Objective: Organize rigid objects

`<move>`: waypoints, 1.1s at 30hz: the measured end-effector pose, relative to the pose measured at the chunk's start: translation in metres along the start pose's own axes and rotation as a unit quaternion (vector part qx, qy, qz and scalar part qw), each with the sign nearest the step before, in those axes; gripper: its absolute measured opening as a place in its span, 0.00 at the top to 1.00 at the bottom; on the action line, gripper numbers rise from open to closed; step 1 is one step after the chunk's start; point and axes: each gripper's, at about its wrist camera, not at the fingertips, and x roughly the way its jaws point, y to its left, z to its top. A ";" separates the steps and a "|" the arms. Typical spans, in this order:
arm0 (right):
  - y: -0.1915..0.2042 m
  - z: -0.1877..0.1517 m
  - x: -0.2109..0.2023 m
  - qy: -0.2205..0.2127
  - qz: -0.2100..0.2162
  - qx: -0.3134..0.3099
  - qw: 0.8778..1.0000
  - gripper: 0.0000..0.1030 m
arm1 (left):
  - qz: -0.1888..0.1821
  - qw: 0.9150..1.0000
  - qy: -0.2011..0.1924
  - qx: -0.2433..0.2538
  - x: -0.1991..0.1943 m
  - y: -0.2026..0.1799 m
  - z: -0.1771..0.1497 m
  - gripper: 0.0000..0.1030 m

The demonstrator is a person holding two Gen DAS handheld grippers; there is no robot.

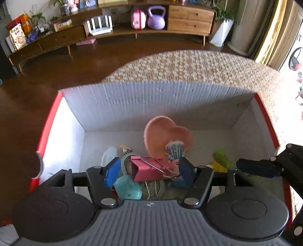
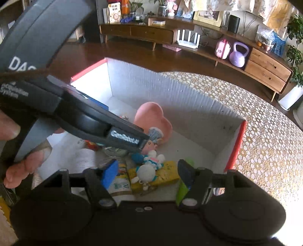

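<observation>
Much of the box's (image 1: 142, 98) contents is hidden: in the left wrist view the left hand-held gripper (image 1: 149, 169) covers the near floor of the white, red-edged carton, and a round dark item under the pink binder clip (image 1: 149, 168) cannot be identified. That clip lies between the blue pads, which stand apart from it; whether either pad touches it cannot be told. A teal piece (image 1: 127, 187) sits just below the left pad, and a pink heart-shaped dish (image 1: 164, 134) leans further back, a small cupcake figure (image 1: 175, 150) against it.

In the right wrist view the right hand-held gripper (image 2: 147, 173) hangs open over a small white doll (image 2: 146, 170) lying on a yellow packet (image 2: 166, 174); nothing is gripped. The other tool's dark body crosses this view (fingers (image 2: 28, 162) of the person's hand grip it at the left edge) and blocks the box's left half.

The box rests on a bench (image 1: 189, 64) covered in a gold-and-white patterned cloth. Beyond it are a dark wooden floor (image 1: 66, 62), a long low wooden cabinet (image 1: 189, 17) and a purple kettlebell (image 1: 156, 18)
</observation>
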 end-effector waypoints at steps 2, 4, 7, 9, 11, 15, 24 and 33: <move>0.001 -0.003 -0.011 -0.012 0.000 0.003 1.000 0.32 | 0.002 1.000 -0.013 -0.002 -0.012 0.000 -0.002 0.35; 0.001 -0.006 -0.023 -0.026 0.004 0.006 1.000 0.30 | 0.009 1.000 -0.026 -0.006 -0.024 0.000 -0.006 0.35; 0.000 -0.011 -0.042 -0.047 0.011 0.017 0.999 0.27 | 0.012 0.999 -0.045 -0.014 -0.042 0.002 -0.011 0.35; -0.001 -0.015 -0.055 -0.060 0.016 0.024 0.998 0.25 | 0.015 0.998 -0.061 -0.018 -0.058 0.003 -0.017 0.35; -0.002 -0.019 -0.066 -0.069 0.019 0.034 0.997 0.25 | 0.020 0.997 -0.077 -0.020 -0.073 0.004 -0.023 0.35; -0.004 -0.027 -0.087 -0.091 0.026 0.053 0.994 0.22 | 0.033 0.993 -0.110 -0.024 -0.099 0.003 -0.039 0.35; -0.002 -0.045 -0.124 -0.138 0.031 0.077 0.987 0.15 | 0.052 0.982 -0.182 -0.026 -0.149 -0.005 -0.072 0.28; -0.002 -0.058 -0.147 -0.178 0.029 0.090 0.979 0.06 | 0.040 0.975 -0.217 -0.030 -0.175 -0.009 -0.100 0.26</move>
